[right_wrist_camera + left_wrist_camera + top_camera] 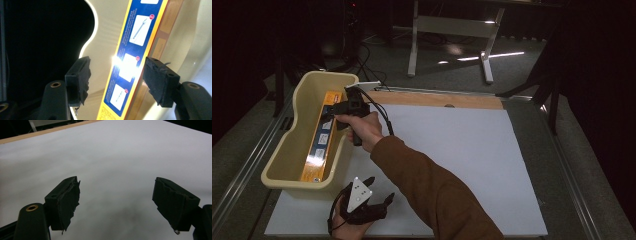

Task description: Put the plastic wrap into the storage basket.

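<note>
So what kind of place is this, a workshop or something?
Probably a lab or recording setup: a white-covered table, a beige tub holding a long box, and dark surroundings with cables on the floor.

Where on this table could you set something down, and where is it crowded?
Free: the white board right of the sleeve, up to the wooden strip. Crowded: the left edge, where the tub holds a long box, the right claw hangs over it, and the left claw is open near the front corner.
</note>
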Action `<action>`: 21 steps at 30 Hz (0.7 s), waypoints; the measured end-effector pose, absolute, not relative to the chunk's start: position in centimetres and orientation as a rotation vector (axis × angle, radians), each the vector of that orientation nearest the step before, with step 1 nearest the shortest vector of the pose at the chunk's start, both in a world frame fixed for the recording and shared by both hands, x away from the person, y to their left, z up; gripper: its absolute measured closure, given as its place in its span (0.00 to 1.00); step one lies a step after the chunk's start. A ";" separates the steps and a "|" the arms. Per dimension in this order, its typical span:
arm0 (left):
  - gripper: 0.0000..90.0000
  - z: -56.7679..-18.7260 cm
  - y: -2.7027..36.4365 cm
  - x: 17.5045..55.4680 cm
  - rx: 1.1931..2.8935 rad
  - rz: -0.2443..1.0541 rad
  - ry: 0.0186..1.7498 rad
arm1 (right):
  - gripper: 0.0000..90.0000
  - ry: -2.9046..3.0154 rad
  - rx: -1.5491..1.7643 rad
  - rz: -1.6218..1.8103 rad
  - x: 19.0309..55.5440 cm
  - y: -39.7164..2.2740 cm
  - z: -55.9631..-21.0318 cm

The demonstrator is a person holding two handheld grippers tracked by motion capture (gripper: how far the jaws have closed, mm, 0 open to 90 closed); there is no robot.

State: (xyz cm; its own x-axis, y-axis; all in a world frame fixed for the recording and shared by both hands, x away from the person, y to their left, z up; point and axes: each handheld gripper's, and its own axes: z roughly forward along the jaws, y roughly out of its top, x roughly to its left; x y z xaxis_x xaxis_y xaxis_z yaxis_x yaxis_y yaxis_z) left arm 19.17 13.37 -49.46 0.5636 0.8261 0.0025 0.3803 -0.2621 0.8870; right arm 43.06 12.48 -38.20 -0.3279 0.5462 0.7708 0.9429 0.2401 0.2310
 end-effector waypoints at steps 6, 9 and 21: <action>0.24 -49.5 13.3 19.0 1.862 0.612 0.985 | 0.38 -2.093 -1.290 -1.014 42.3 10.8 -37.5; 0.24 -49.4 13.4 18.9 1.861 0.619 0.987 | 0.38 -2.131 -1.272 -1.023 42.1 10.2 -37.3; 0.24 -49.3 13.3 18.9 1.868 0.640 0.980 | 0.38 -2.250 -1.233 -1.144 41.6 5.0 -37.6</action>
State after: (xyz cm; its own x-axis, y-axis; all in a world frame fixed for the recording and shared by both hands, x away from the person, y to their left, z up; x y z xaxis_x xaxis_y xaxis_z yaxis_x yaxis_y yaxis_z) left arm 18.91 13.25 -49.28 0.5515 0.8335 0.0332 0.3658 -0.2774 0.8884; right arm 41.63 5.00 -37.57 -0.5705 0.5507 0.6094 0.8168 0.3026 0.4912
